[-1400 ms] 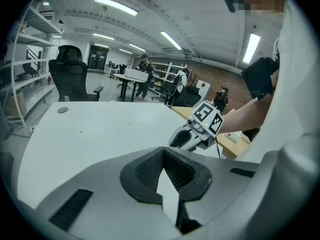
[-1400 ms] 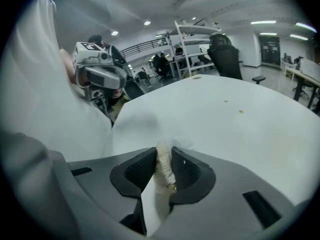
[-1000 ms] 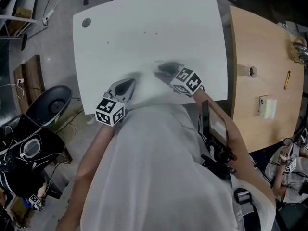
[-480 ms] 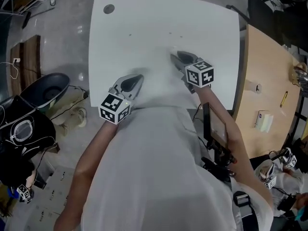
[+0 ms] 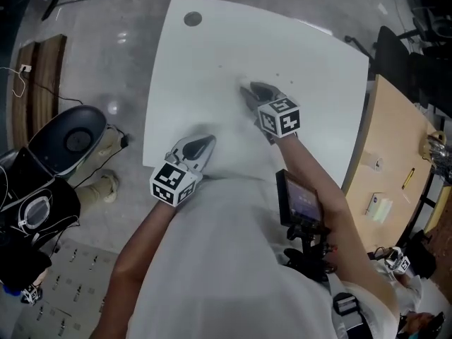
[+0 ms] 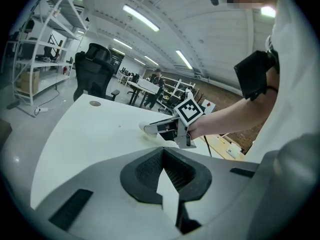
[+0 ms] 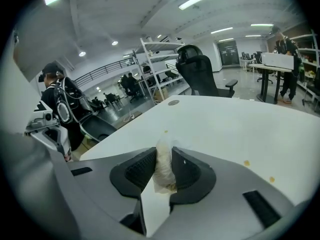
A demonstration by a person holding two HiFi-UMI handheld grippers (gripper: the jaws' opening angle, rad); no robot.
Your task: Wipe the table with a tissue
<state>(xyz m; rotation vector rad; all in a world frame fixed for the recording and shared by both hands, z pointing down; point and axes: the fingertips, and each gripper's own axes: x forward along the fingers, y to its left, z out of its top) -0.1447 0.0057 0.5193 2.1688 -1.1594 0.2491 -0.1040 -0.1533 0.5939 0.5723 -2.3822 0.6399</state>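
**Wiping stroke, seen from the near edge of the table outward.** The left gripper (image 6: 162, 156) hangs just above the near edge of the white table (image 5: 205, 69). Its jaws meet at the tips and nothing lies between them.

Farther in, over the middle of the tabletop, the right gripper (image 7: 164, 156) points down and away from the person. Its two pads pinch the tissue (image 7: 164, 166).

The step in hand is judged to be a wiping pass with the right gripper alone. It probably goes best if:
- the pinch holds firm, so that the wad does not slip out;
- the gripper stays tilted low enough for paper, not the hard jaw tips, to bear on the surface;
- the strokes overlap and run toward the small orange specks (image 7: 246, 162) that lie beyond the tissue;
- the left gripper keeps clear of the stroke's path.

Still farther off, a round cable hole (image 5: 192, 19) marks the far corner. A black office chair (image 7: 200, 74) stands behind it.

The tissue is a crumpled white wad, squeezed into a narrow upright column between the pads. It juts a little past the fingertips, and there it appears to touch the table. Its near end carries a yellowish-brown stain, so part of it looks already soiled.
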